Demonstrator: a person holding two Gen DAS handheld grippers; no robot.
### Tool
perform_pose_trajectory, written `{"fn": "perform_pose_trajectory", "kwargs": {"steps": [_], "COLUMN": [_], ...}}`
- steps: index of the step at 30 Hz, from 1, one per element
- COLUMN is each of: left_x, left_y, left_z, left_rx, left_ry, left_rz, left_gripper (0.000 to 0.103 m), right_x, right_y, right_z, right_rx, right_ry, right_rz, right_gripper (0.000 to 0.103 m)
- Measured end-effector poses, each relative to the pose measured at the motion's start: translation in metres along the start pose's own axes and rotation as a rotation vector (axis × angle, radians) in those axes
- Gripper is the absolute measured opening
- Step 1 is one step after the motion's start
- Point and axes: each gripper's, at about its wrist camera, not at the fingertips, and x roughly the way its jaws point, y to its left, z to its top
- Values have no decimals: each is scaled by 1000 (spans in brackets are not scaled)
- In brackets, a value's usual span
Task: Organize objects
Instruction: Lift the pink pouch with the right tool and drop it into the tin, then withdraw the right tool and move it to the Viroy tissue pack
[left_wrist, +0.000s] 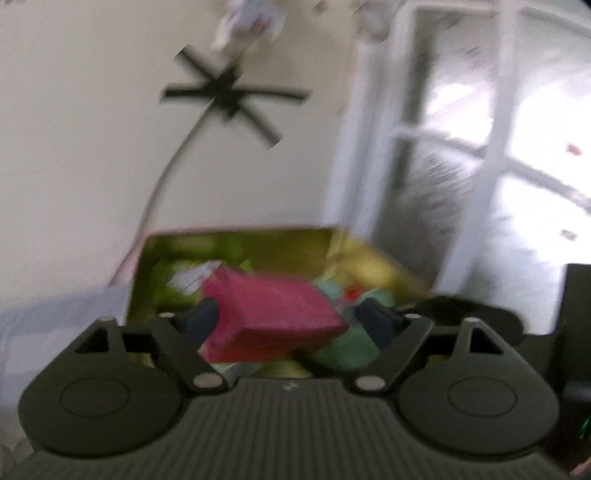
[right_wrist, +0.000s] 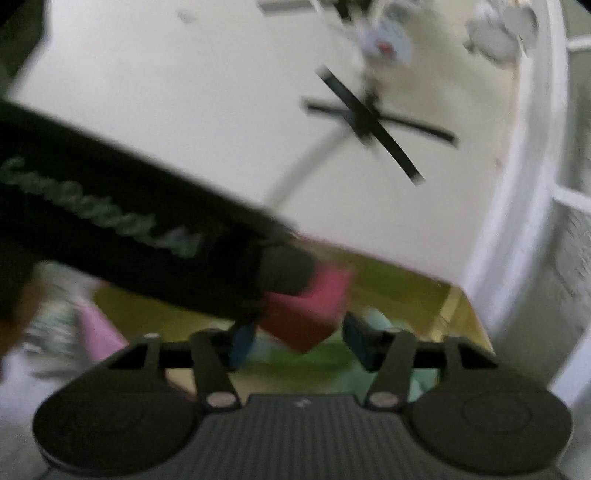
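Item: red box (left_wrist: 273, 317), lying between left tongs (left_wrist: 291, 317), jaws spread, left pad touching; long axis crosswise. Right tongs (right_wrist: 299, 336) released, close beside.

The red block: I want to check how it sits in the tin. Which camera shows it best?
The left wrist view: the red block shows nearly whole, tilted over the tin. In the right wrist view a black sleeve covers part of it.
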Motion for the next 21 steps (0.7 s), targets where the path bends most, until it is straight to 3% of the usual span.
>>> {"fn": "perform_pose_trajectory", "kwargs": {"steps": [3, 10, 16, 21], "left_x": [-5, -46, -88, -119], "left_y": [11, 22, 18, 31], "left_z": [-10, -30, -57, -81], "left_rx": [-25, -47, -16, -33], "left_ry": [8, -15, -17, -6], "left_rz": [7, 33, 19, 43], "left_gripper": [92, 92, 95, 96], "right_x": [-2, -47, -96, -111], "right_y": [-14, -19, 18, 46], "right_z": [-8, -33, -42, -50], "right_rx": [120, 286, 390, 379], "right_ry": [12, -67, -149, -128], "right_rz": [41, 56, 75, 139], "right_gripper": [64, 71, 79, 79]}}
